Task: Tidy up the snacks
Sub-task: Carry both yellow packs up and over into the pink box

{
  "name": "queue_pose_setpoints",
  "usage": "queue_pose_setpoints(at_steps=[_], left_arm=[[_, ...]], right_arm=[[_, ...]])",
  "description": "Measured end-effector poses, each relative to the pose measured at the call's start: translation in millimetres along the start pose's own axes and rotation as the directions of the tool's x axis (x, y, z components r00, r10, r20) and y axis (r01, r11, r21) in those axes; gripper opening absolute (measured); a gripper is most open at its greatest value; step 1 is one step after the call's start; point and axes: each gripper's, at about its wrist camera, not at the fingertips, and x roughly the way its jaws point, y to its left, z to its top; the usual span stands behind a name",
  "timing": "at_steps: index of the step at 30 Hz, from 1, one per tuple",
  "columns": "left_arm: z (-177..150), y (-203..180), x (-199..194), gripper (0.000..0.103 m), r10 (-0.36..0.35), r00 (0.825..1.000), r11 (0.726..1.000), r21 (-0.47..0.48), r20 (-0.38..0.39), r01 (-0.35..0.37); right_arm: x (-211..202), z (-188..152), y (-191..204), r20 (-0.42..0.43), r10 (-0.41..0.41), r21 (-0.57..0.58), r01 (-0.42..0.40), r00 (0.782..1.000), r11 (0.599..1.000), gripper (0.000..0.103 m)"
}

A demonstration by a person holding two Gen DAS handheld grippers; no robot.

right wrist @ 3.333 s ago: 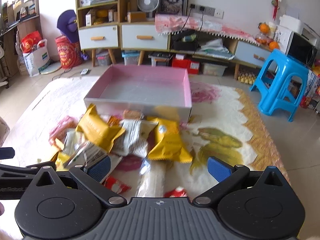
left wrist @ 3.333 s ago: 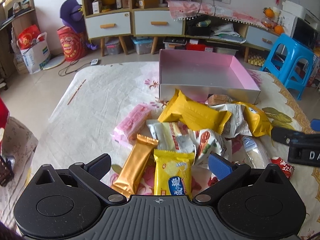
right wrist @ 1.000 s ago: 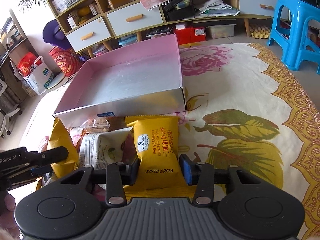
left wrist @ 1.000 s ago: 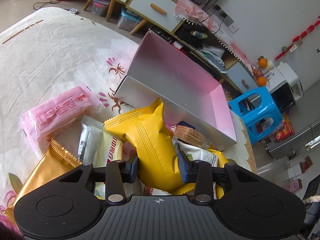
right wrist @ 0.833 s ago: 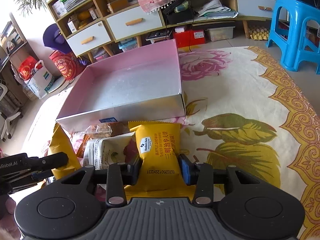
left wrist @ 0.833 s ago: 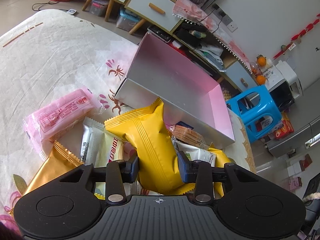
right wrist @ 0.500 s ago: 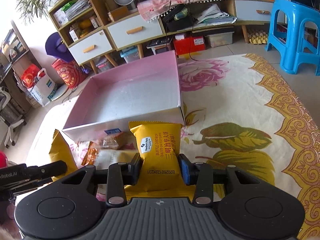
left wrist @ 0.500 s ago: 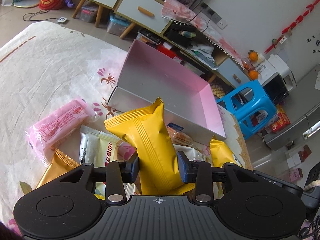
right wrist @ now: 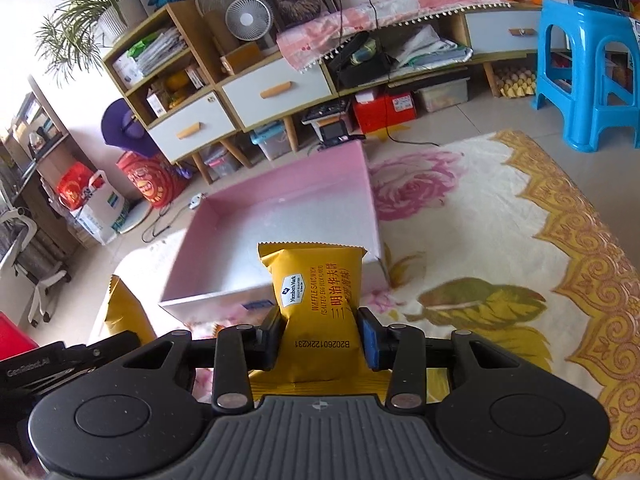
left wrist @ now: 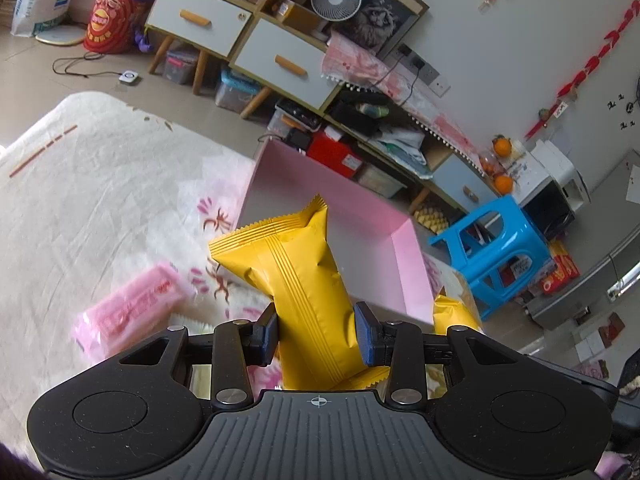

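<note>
A plain yellow snack packet [left wrist: 304, 280] stands nearly upright between the pads of the left tongs [left wrist: 316, 334], which pinch its lower half; its crimped top edge leans toward the pink box [left wrist: 404, 264] that lies beyond it on the cloth-covered surface [left wrist: 92, 208]. A second yellow packet [right wrist: 316, 304], printed "Waffle Sandwich" with Chinese characters, is pinched the same way by the right tongs [right wrist: 320, 336], its top edge reaching across the near wall of the same box [right wrist: 372, 208]. The box is shallow, open-topped, pink inside and silver-grey on its outer wall, and its floor looks bare in both views.

On the surface below the left tongs lies a pink wrapped snack [left wrist: 132, 308], blurred, with the edge of a pale wrapper just beside it. In the right view the left tongs appear at the lower left edge with their yellow packet [right wrist: 120, 308]. The cloth there shows pink roses and a gold border [right wrist: 580, 264]. Past the surface stand a blue plastic stool [right wrist: 588, 68], a low cabinet with white drawers [right wrist: 276, 88] and a small fan [right wrist: 248, 20].
</note>
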Motion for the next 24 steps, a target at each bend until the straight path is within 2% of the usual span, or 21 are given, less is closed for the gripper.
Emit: queue_pose_setpoints(at_steps=[4,11,15,22,23,24], left_arm=[[18.7,-3.9,14.2,0.036,0.013,1.0,1.0,0.01,0.015,-0.013],[52.8,-15.2,43.9,0.036,0.052,0.997,0.995,0.079,0.059,-0.056],[62.8,-13.9,68.0,0.036,0.088,0.996,0.992,0.089,0.032,-0.091],[64.9,-17.2,103.3,0.035,0.154,0.988,0.977,0.151,-0.007,-0.151],[64.6,-18.3,107.3,0.034,0.161,0.987,0.975,0.159,-0.01,-0.157],[64.3,-18.9,111.2,0.026,0.167,0.986,0.972,0.168,-0.012,-0.163]], right_arm=[[8.7,10.9,7.8,0.01,0.015,0.003,-0.015,1.0,1.0,0.03],[31.6,37.5,9.1,0.03,0.054,0.087,-0.056,0.998,0.995,0.03],[47.2,45.4,11.2,0.038,0.053,0.085,-0.056,0.998,0.995,0.031],[72.5,52.5,8.9,0.04,0.002,0.027,-0.003,0.999,1.0,0.031],[75.9,53.1,7.6,0.036,-0.004,0.02,0.003,0.999,1.0,0.031],[78.9,53.2,6.4,0.033,-0.011,0.012,0.011,0.999,1.0,0.031]])
